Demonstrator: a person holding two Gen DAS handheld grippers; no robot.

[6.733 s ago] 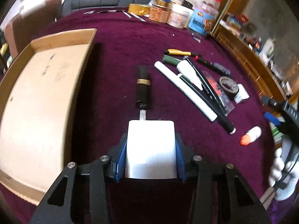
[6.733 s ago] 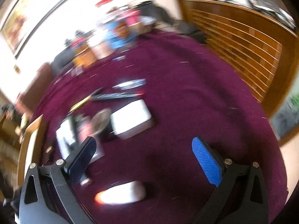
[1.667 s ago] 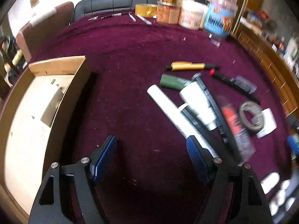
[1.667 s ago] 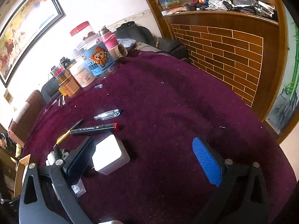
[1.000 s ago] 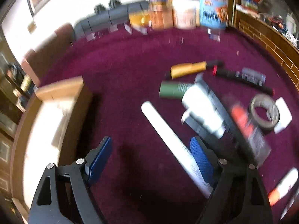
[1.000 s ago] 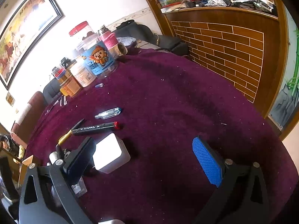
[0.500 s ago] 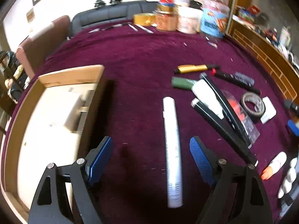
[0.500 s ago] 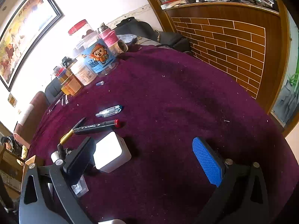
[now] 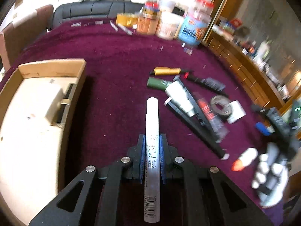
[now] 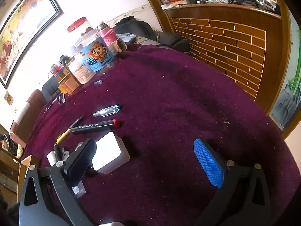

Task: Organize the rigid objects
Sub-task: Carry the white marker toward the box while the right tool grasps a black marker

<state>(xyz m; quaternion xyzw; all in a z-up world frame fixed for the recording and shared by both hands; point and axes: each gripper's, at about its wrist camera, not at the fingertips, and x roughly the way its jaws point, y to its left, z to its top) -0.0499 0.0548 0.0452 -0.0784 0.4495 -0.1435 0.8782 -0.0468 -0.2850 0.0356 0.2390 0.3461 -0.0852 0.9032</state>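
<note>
My left gripper [image 9: 152,146] is shut on a long white marker [image 9: 152,124] that points away from me above the purple cloth. A cardboard box [image 9: 52,67] stands to the left and holds a white charger block [image 9: 50,98] and a black stick [image 9: 65,103]. More pens, a white tube [image 9: 178,96] and a tape roll [image 9: 220,105] lie to the right. My right gripper [image 10: 146,158] is open and empty over the cloth, its left finger beside a white cube [image 10: 109,154].
Jars [image 9: 169,26] stand along the far edge of the table; they also show in the right wrist view [image 10: 94,54]. A black marker with a red cap [image 10: 94,127] and a clear pen [image 10: 107,111] lie past the white cube. A wooden counter [image 10: 235,33] flanks the table.
My left gripper has closed on the white marker, which lay loose on the cloth between the open fingers half a second ago. The right gripper has barely moved.
</note>
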